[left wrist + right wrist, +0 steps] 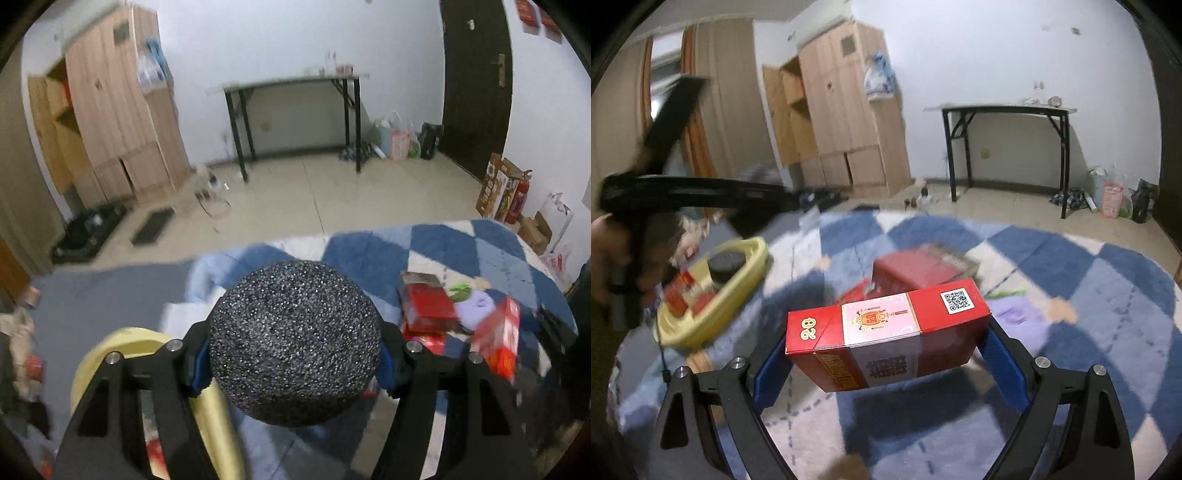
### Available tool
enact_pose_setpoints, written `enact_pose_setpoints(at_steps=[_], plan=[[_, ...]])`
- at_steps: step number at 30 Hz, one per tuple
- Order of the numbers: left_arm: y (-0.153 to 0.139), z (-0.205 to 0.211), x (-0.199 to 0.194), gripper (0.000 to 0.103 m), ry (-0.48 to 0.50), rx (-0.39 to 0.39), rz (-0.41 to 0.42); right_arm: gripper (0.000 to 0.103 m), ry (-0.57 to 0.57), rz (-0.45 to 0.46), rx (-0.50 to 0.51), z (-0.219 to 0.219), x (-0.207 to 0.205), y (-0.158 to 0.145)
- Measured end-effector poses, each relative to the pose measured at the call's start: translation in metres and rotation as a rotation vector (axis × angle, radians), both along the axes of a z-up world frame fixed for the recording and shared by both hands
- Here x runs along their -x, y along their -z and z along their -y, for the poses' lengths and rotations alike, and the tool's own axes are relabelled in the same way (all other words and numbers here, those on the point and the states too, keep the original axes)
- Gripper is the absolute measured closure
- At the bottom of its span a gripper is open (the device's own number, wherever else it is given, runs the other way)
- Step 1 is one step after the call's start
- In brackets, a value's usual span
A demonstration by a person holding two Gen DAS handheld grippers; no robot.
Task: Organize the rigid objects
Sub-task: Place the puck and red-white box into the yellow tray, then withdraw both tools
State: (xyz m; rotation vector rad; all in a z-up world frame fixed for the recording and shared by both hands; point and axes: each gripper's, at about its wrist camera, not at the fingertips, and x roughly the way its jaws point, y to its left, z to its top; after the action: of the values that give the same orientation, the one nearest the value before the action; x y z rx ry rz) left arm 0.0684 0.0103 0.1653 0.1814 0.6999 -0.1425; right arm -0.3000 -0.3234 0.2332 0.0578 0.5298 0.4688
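Red box [886, 332], one per claw [886, 363]

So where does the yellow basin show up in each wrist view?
Left wrist: yellow basin, lower left, partly hidden behind the left gripper's finger and the dark foam ball it holds.
Right wrist: yellow basin, left of centre on the blue-and-white rug, with things inside.
Shared landmark: black-legged table against the white wall.

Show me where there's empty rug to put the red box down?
Bare rug lies right of the red box, toward the black-legged table. The yellow basket on the left and the boxes behind are crowded.
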Motion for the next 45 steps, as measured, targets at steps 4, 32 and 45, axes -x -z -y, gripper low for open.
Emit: enact_pose_setpoints(at_steps=[4,32,45], plan=[[-0.012,-0.013,0.053,0.034,-0.085,-0.11,0.021,0.01,-0.001,0.044,-0.075,0.014,0.015,-0.021],[0.096,-0.271,0.029,0.034,-0.6,0.242,0.024,0.01,-0.52,0.085,0.308,-0.304,0.054,-0.029],[0.128,-0.254,0.003,0.033,-0.523,0.259,-0.043,0.01,-0.596,0.005,0.462,-0.389,0.009,0.021]])
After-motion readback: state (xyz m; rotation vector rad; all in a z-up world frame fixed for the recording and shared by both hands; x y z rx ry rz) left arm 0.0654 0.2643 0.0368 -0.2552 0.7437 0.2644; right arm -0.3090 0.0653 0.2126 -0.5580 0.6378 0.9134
